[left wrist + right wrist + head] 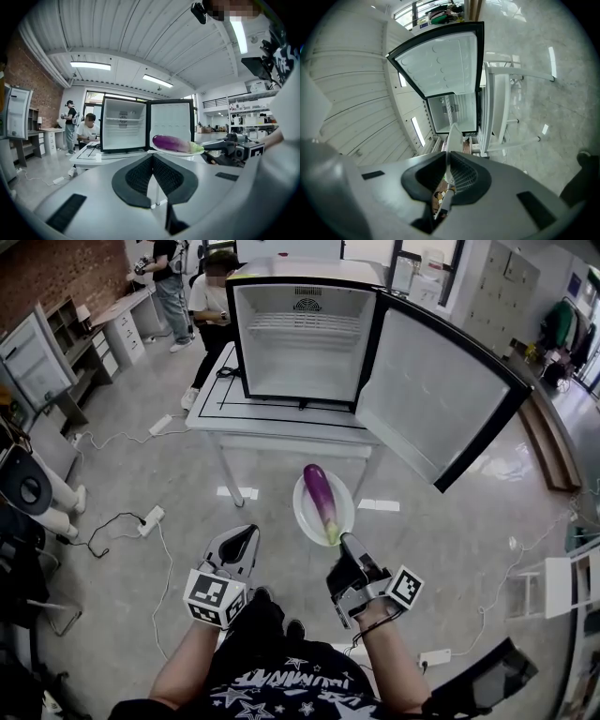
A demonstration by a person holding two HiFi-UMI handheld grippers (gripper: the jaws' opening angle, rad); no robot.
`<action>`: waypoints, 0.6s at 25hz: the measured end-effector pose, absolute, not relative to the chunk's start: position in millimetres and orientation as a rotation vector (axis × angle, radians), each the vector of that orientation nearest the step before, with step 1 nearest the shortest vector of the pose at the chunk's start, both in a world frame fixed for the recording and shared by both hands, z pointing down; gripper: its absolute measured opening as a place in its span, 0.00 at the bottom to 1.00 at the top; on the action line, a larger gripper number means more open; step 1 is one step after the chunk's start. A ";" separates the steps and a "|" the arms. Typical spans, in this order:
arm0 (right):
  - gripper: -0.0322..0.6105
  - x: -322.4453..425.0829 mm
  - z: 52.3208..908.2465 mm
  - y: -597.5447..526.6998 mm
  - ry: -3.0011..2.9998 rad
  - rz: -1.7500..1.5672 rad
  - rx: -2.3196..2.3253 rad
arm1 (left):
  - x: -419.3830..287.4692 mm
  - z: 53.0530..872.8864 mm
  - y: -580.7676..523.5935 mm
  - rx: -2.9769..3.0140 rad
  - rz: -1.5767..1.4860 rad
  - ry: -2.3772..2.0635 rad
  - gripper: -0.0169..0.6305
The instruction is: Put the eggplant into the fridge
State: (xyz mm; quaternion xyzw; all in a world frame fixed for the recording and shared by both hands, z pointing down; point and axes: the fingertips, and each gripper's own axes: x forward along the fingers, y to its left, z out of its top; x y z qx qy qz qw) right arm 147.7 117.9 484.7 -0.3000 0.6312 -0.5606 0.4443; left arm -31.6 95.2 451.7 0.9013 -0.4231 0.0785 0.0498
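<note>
So the right gripper (pixel 345 542) was clamped on the rim of the round white plate (pixel 306 514), long purple eggplant (pixel 319 495) lying on it. The left gripper (pixel 246 536) was closed on nothing. I'd keep the plate level heading to the open white mini fridge (pixel 305 334).

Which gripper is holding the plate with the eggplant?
The right gripper: its jaws are clamped on the plate rim. The left gripper is shut with nothing between its jaws.
</note>
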 end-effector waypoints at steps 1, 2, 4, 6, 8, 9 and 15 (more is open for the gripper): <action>0.09 148.8 485.7 116.8 1.559 -1.391 -0.744 | -30.8 452.3 93.7 2.744 0.242 -1.288 0.04; 0.09 150.0 486.6 115.8 1.556 -1.391 -0.744 | -29.9 453.3 91.8 2.744 0.245 -1.286 0.04; 0.09 152.9 488.3 112.6 1.553 -1.388 -0.744 | -27.1 455.7 86.3 2.743 0.247 -1.280 0.04; 0.09 155.7 487.8 108.1 1.537 -1.388 -0.735 | -23.0 456.7 79.3 2.745 0.241 -1.271 0.04; 0.09 159.4 484.3 103.5 1.520 -1.382 -0.730 | -17.3 455.5 72.3 2.756 0.235 -1.255 0.04; 0.09 162.0 482.2 101.2 1.519 -1.374 -0.734 | -14.0 454.8 69.1 2.765 0.234 -1.243 0.04; 0.09 176.8 480.4 83.6 1.521 -1.334 -0.772 | -7.9 452.5 45.3 2.790 0.228 -1.217 0.04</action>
